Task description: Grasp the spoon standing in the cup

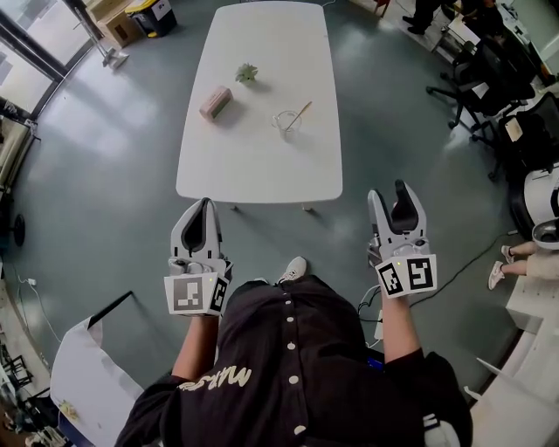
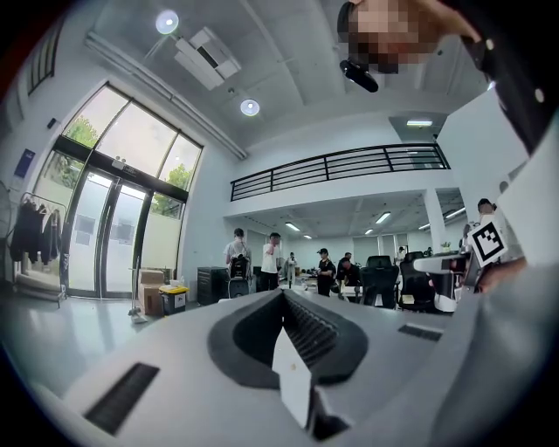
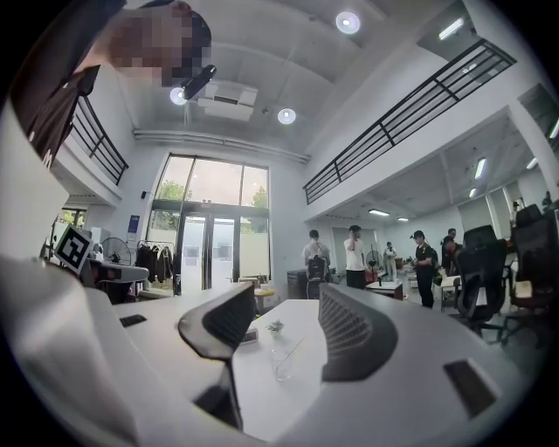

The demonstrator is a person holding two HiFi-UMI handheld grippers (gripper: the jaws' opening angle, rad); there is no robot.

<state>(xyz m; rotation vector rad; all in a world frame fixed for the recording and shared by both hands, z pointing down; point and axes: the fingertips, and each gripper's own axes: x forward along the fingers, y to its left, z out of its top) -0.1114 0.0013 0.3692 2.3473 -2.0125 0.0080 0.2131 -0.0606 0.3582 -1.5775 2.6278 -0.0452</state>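
One spoon (image 1: 301,111) stands tilted in a clear cup (image 1: 286,122), its handle leaning up and to the right over the rim. The cup sits right of centre on a white table (image 1: 262,170) with rounded corners. A pink block (image 1: 215,102) lies to the left of the cup, well apart from it, and a small green plant (image 1: 246,72) sits beyond both, toward the table's far end.

Both grippers are held short of the table's near edge, above the floor. The right hand-held gripper (image 1: 389,194) has its jaws spread wide with nothing in them. In its own view the cup and spoon show in the gap between the jaws, but far off on the tabletop. The left hand-held gripper (image 1: 204,208) has its jaws pressed together, and nothing is held between them.

The floor (image 1: 113,175) is smooth grey-green and shiny. Black office chairs (image 1: 485,70) crowd the right side of the room. A cardboard box (image 1: 118,26) and a bin with a yellow lid (image 1: 153,10) stand past the table's far left corner. Tall glass doors (image 3: 210,253) fill the end wall, a black railing (image 2: 349,164) runs along an upper level, and several people (image 2: 253,262) stand in the distance.
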